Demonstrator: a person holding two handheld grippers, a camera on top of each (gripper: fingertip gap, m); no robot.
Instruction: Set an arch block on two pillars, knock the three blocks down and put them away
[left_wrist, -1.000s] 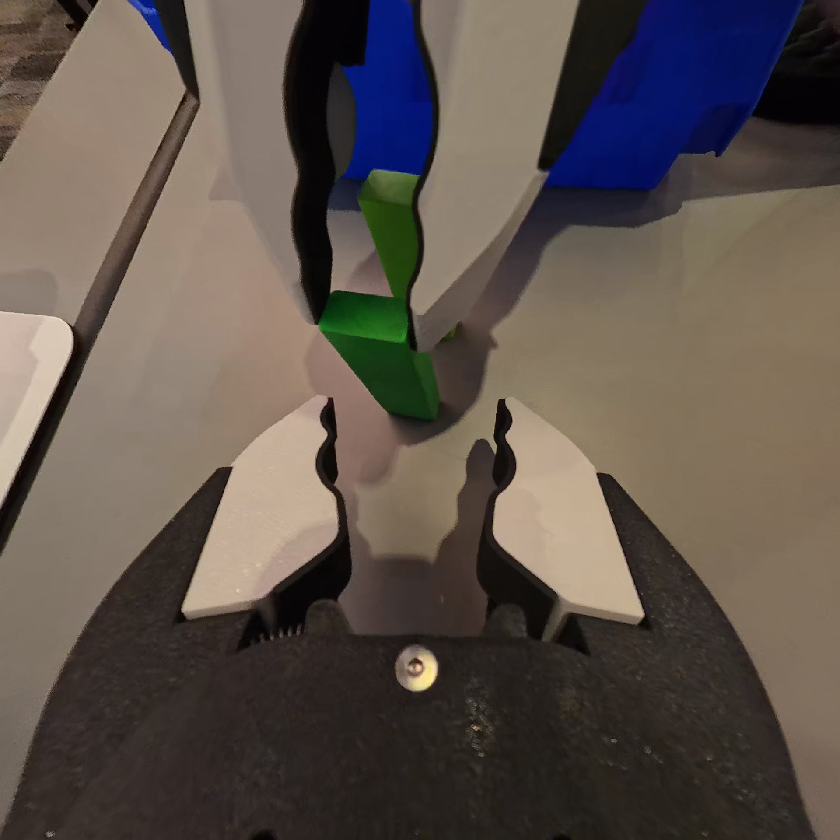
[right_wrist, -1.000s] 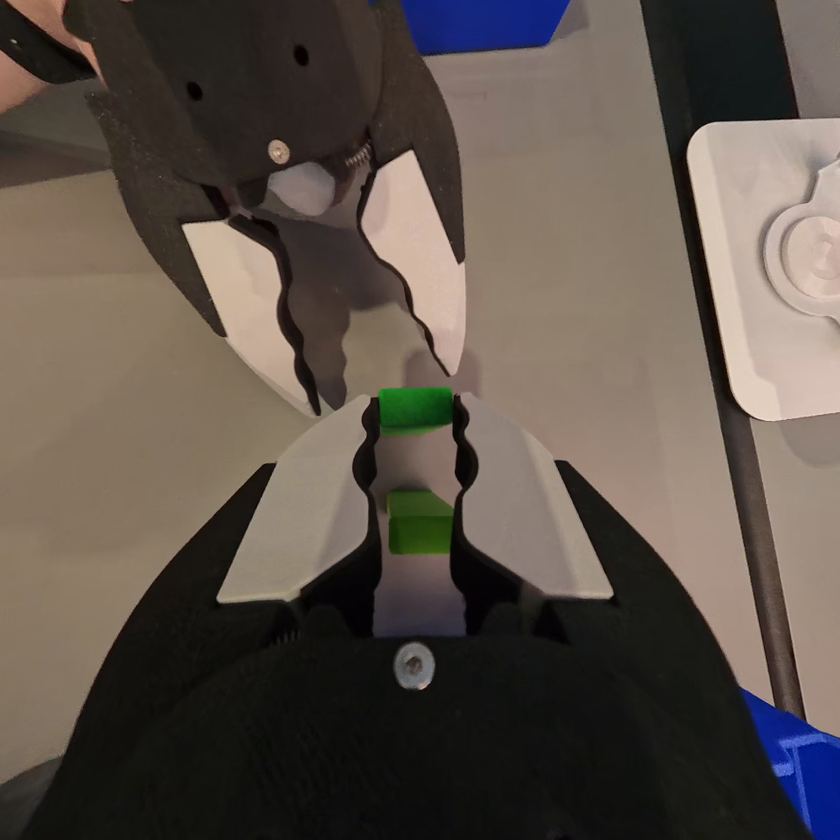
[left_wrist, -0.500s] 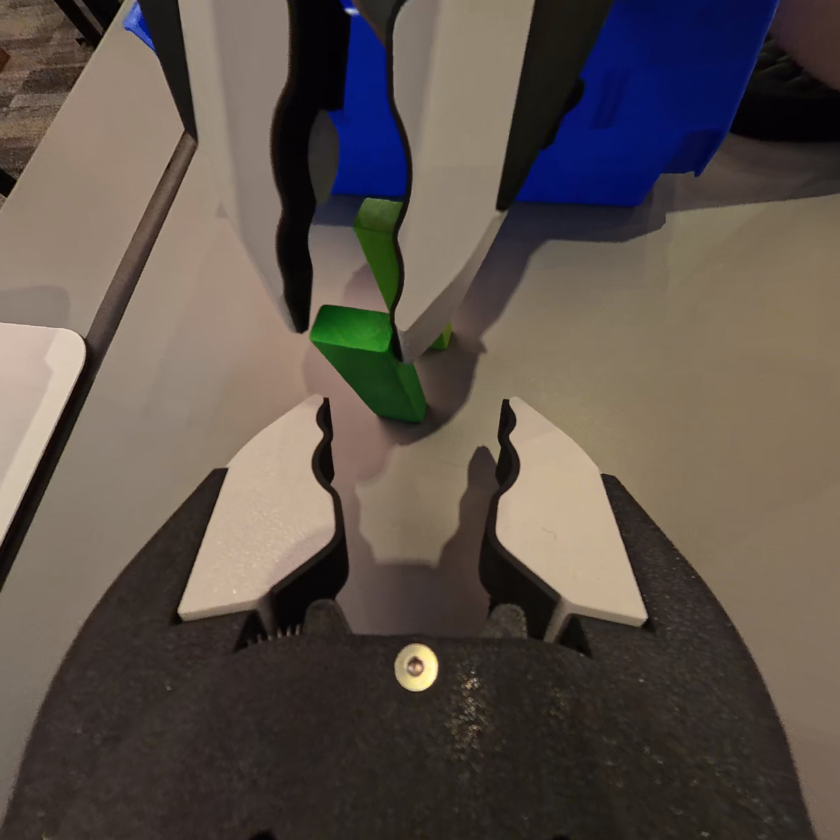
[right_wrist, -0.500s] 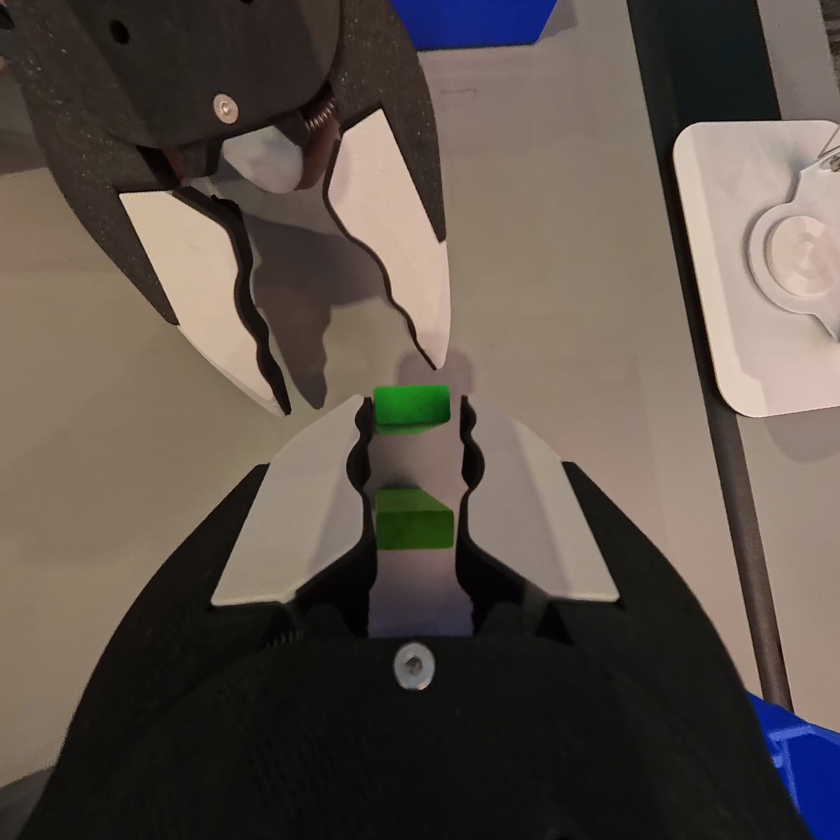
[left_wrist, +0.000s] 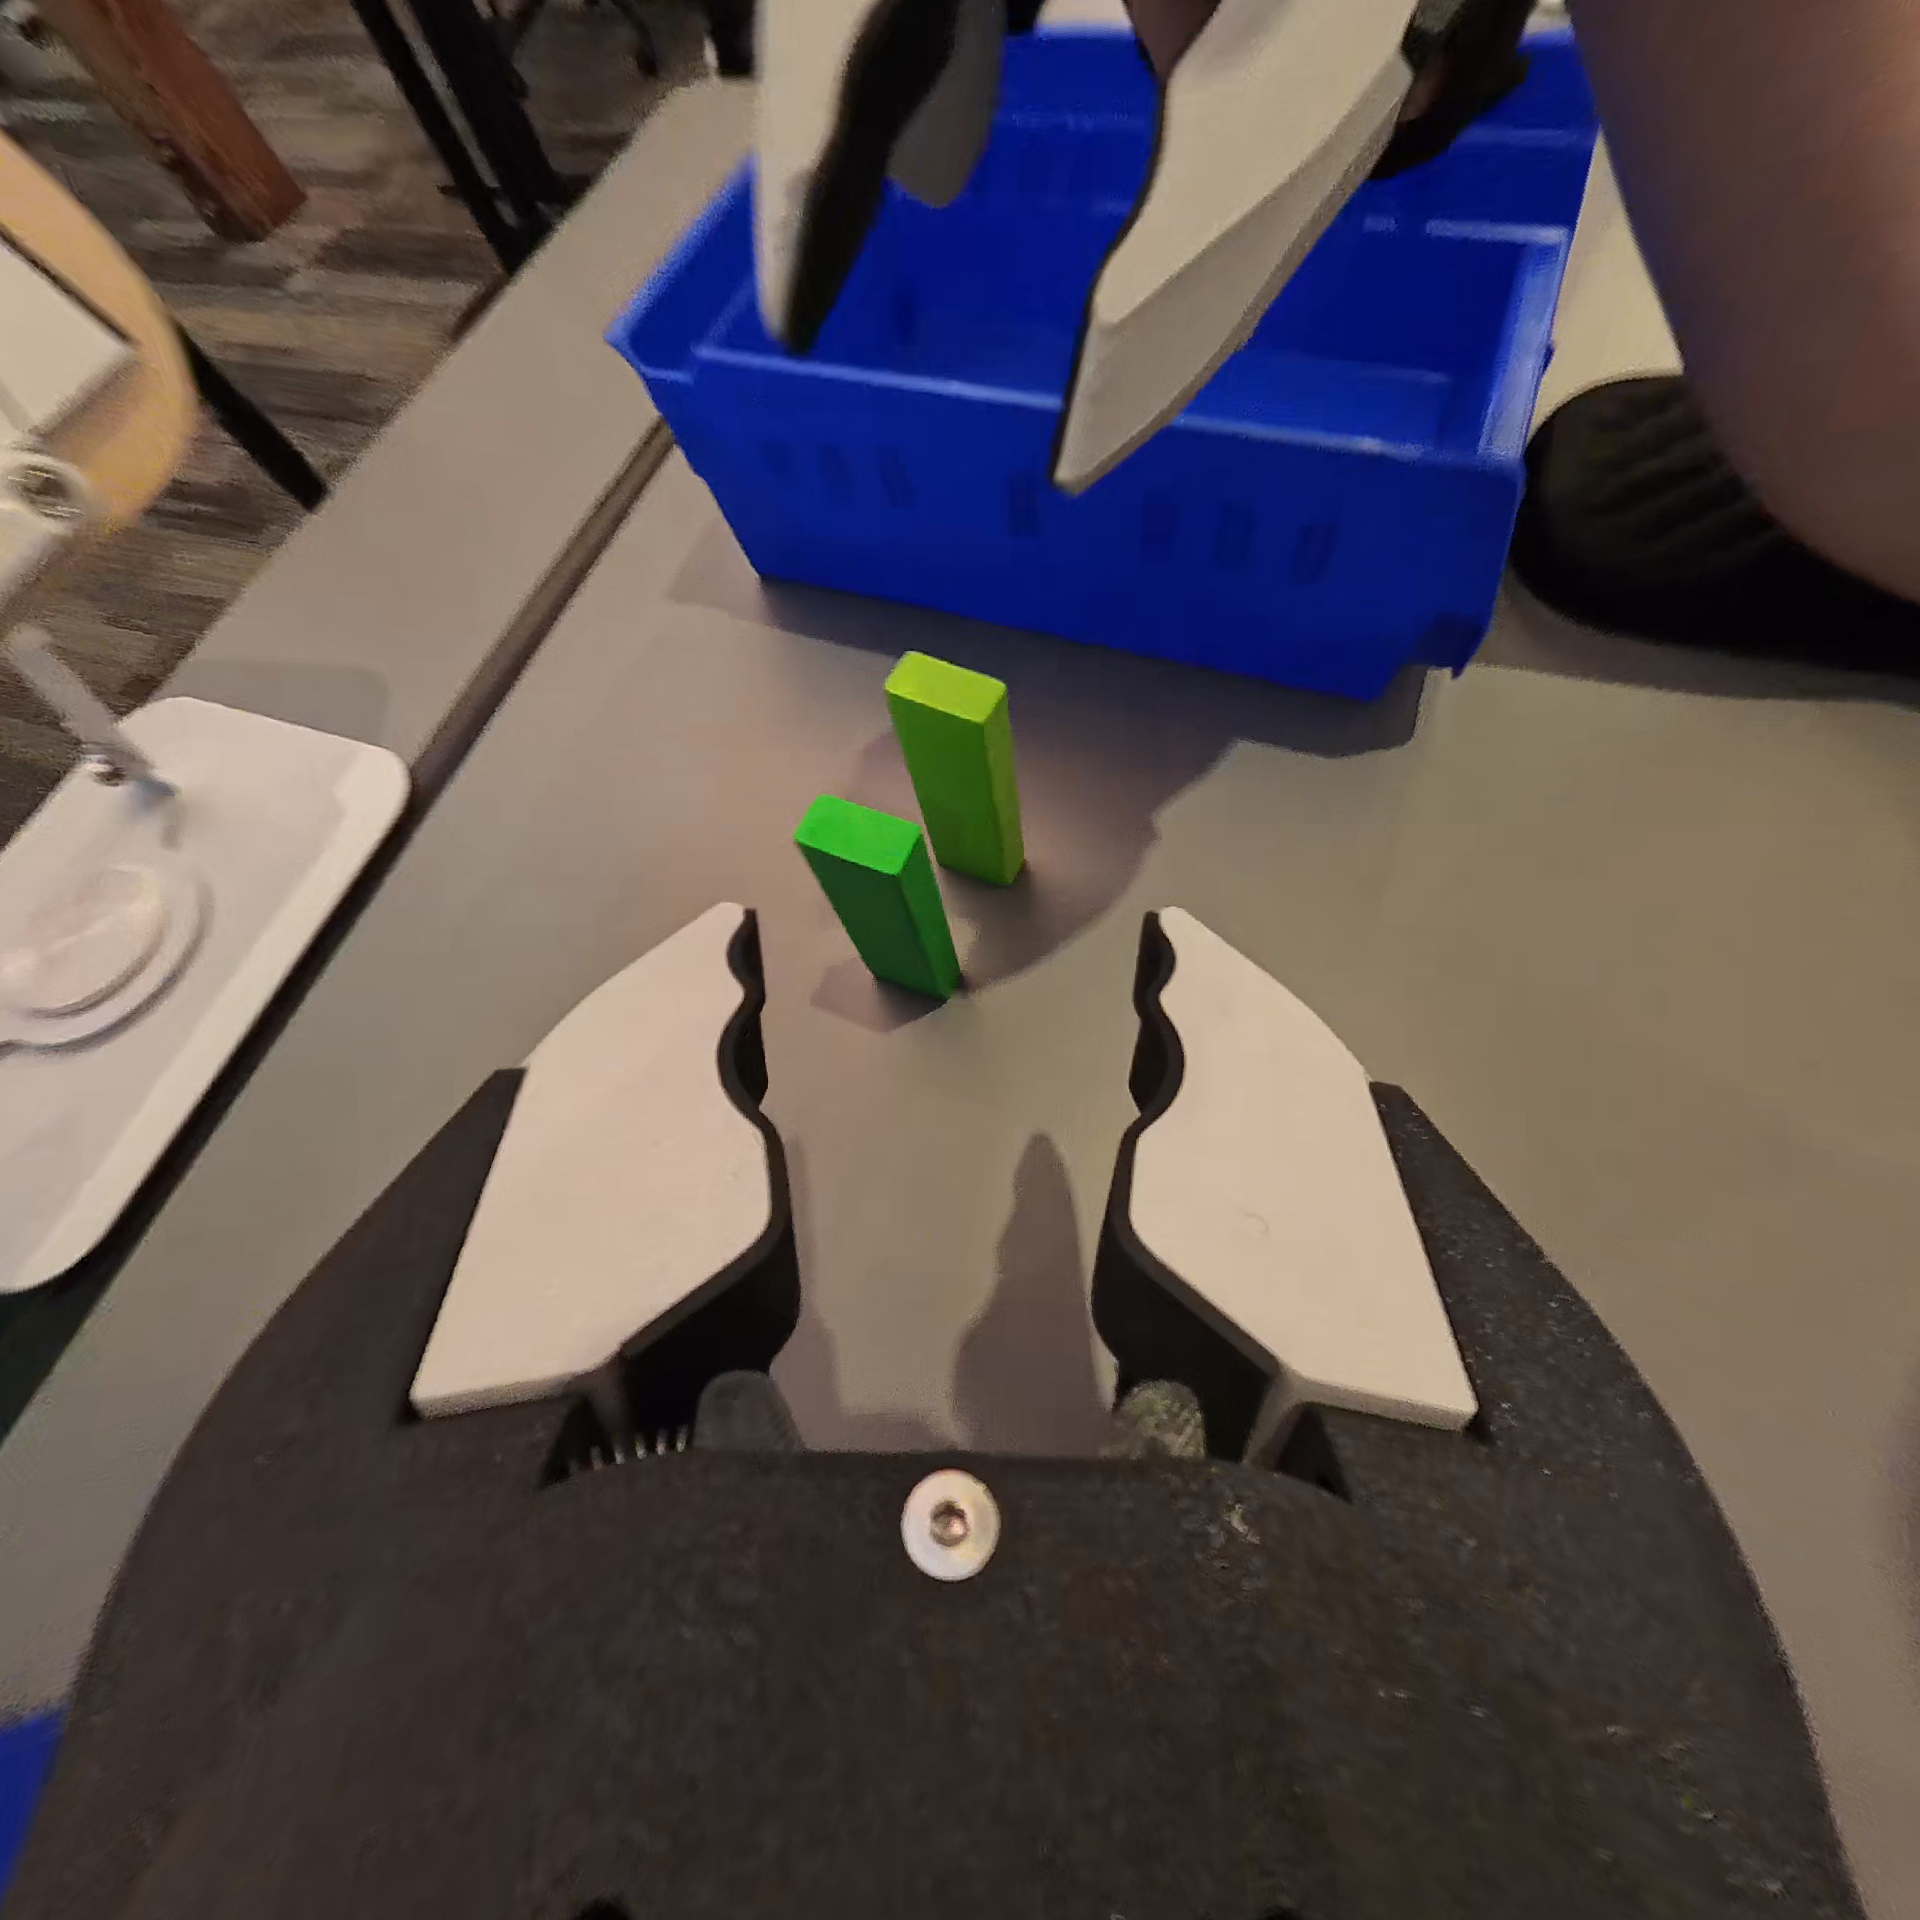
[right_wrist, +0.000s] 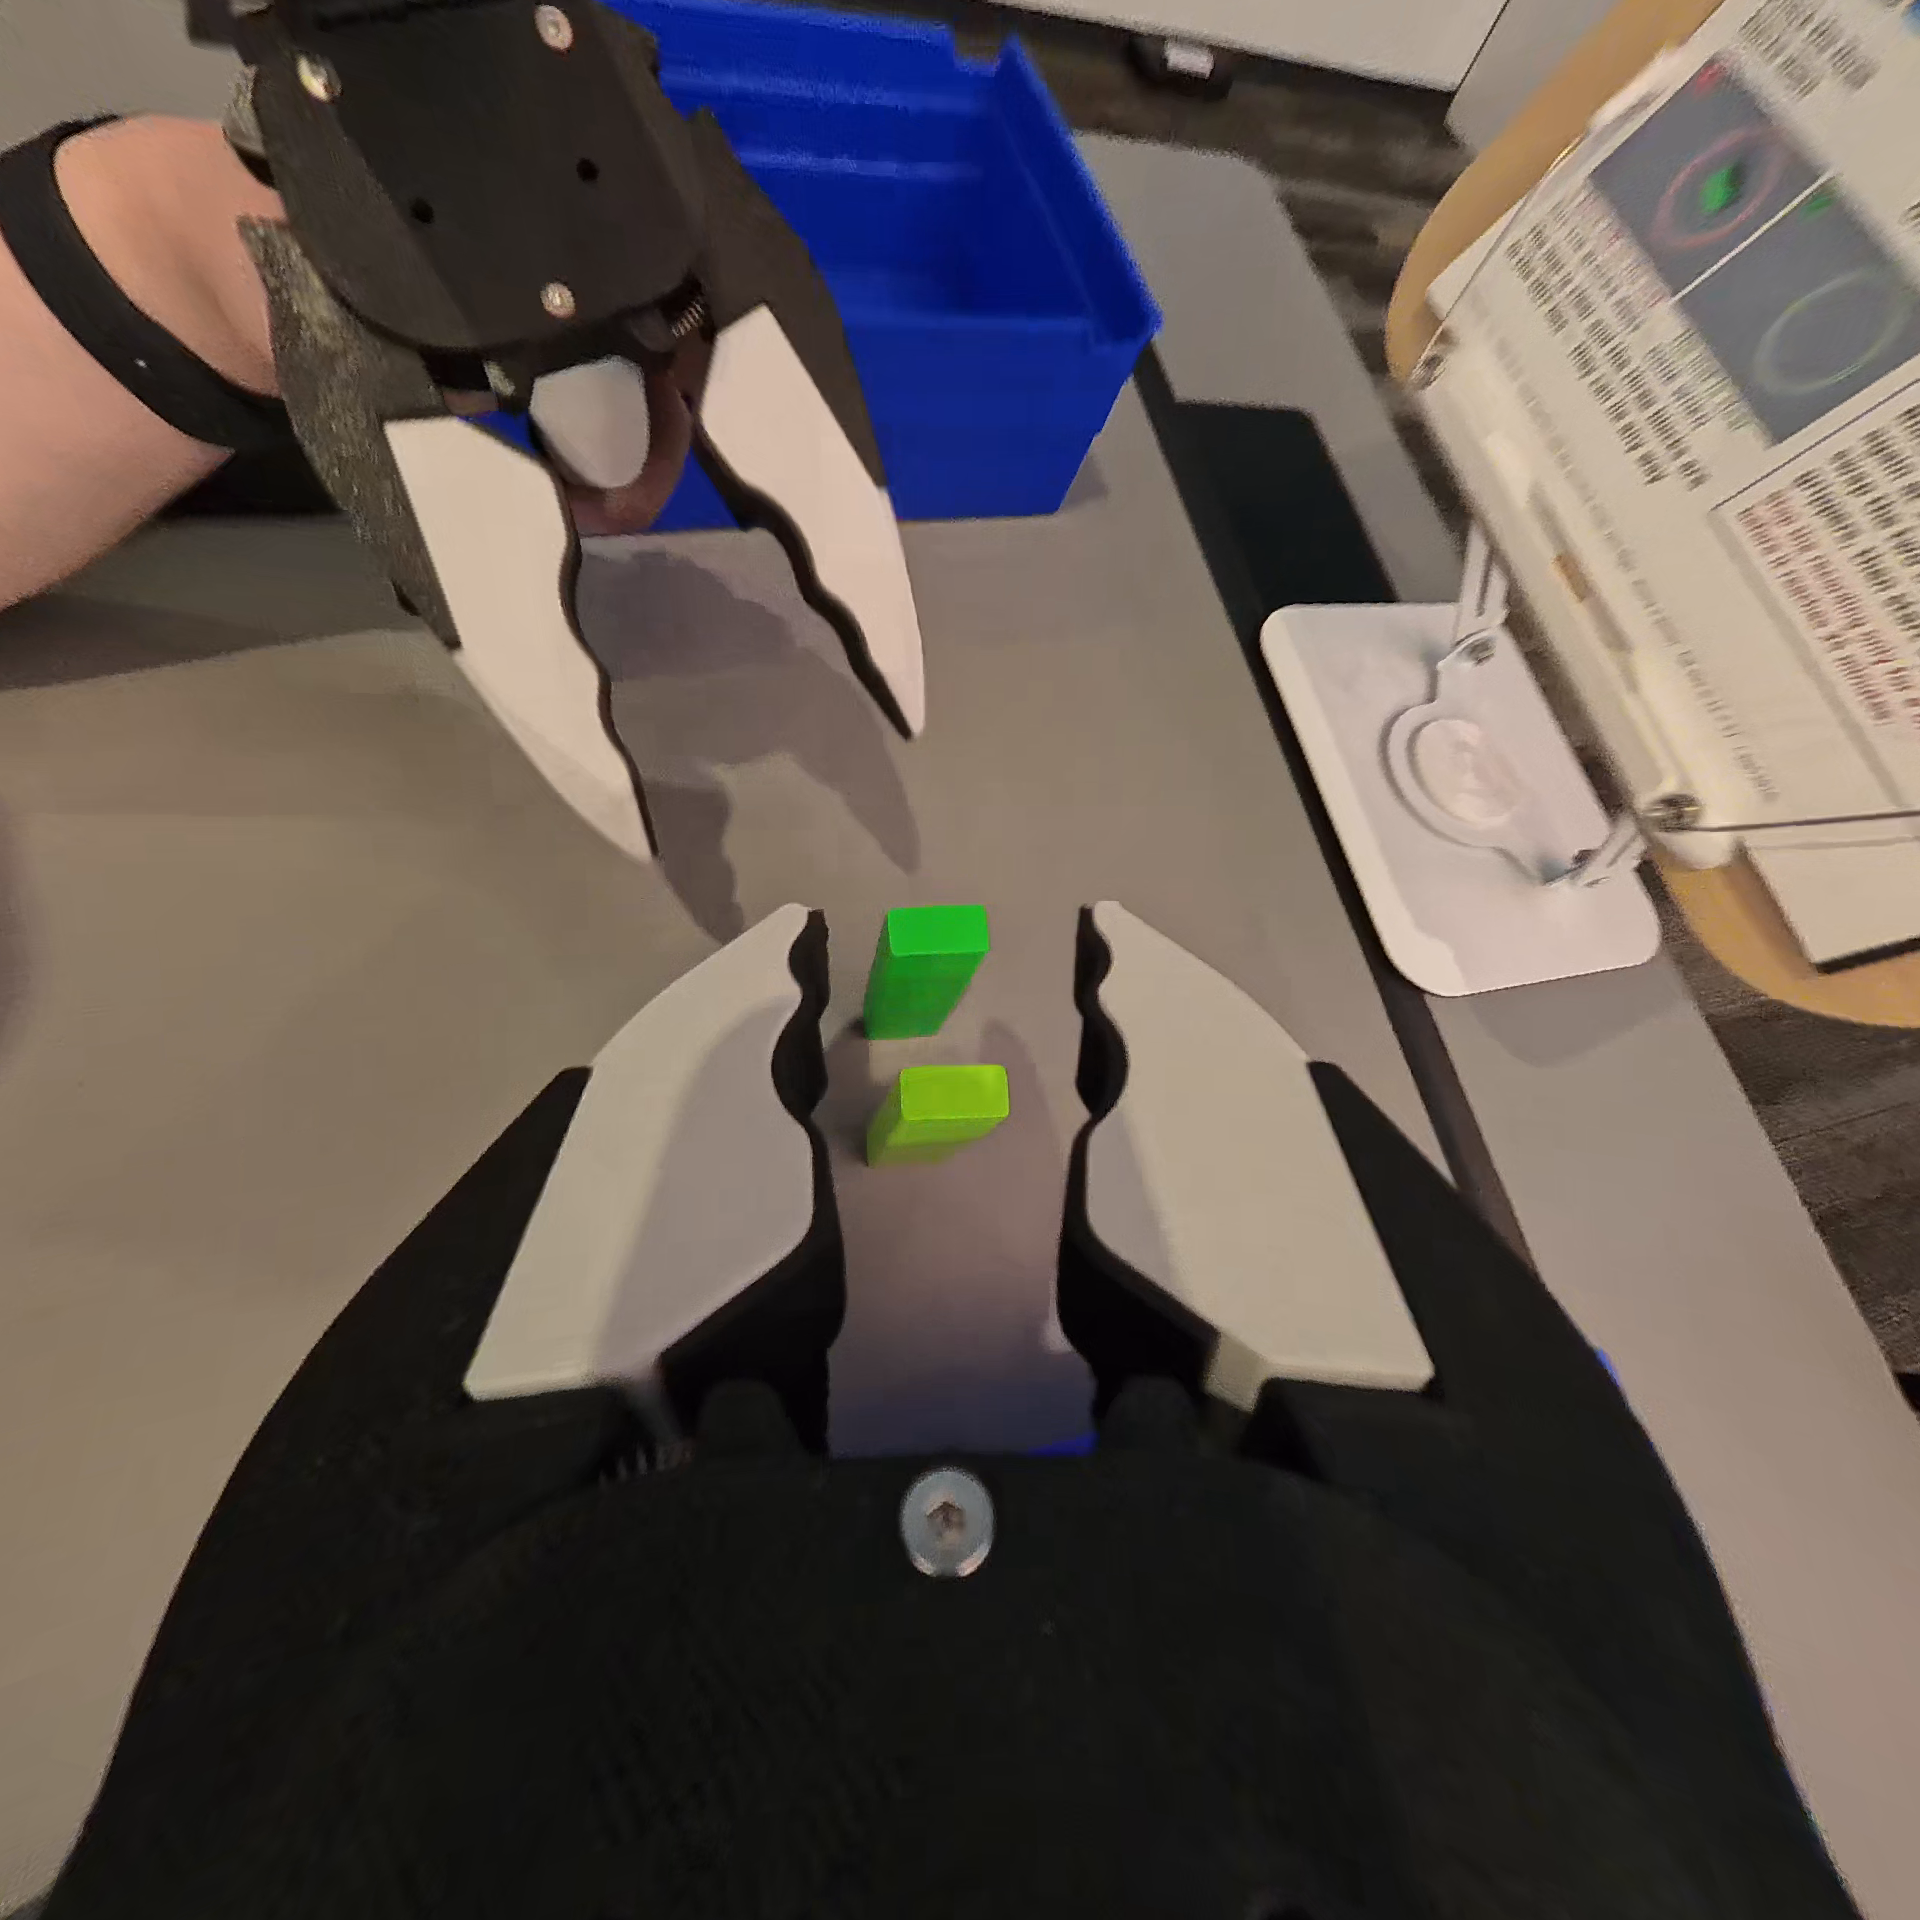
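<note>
Pillars first: two green blocks stand upright on the grey counter (left_wrist: 1455, 987), close together but apart, nothing on top of either. Dark green pillar (left_wrist: 881, 899) sits nearer my left gripper (left_wrist: 943, 925); light green pillar (left_wrist: 961, 774) stands just behind it, toward the blue bin (left_wrist: 1091, 540). I see no arch block in either view.

Left gripper: fingers spread wide, empty, low over the counter, tips short of the dark green pillar and not touching it.

Right gripper (right_wrist: 951, 920): fingers also wide and empty. From its own camera both pillars show in the gap between the fingers, light green one (right_wrist: 940, 1112) closer, dark green one (right_wrist: 925, 971) near the tips; no contact that I can make out. From the left camera the right gripper (left_wrist: 935, 416) hangs raised in front of the blue bin, well above the pillars.

A second blue bin (right_wrist: 935, 312) sits behind the left gripper (right_wrist: 774, 790) in the right camera. White stand base (right_wrist: 1455, 810) off to the side, holding a printed sheet (right_wrist: 1714, 364).
</note>
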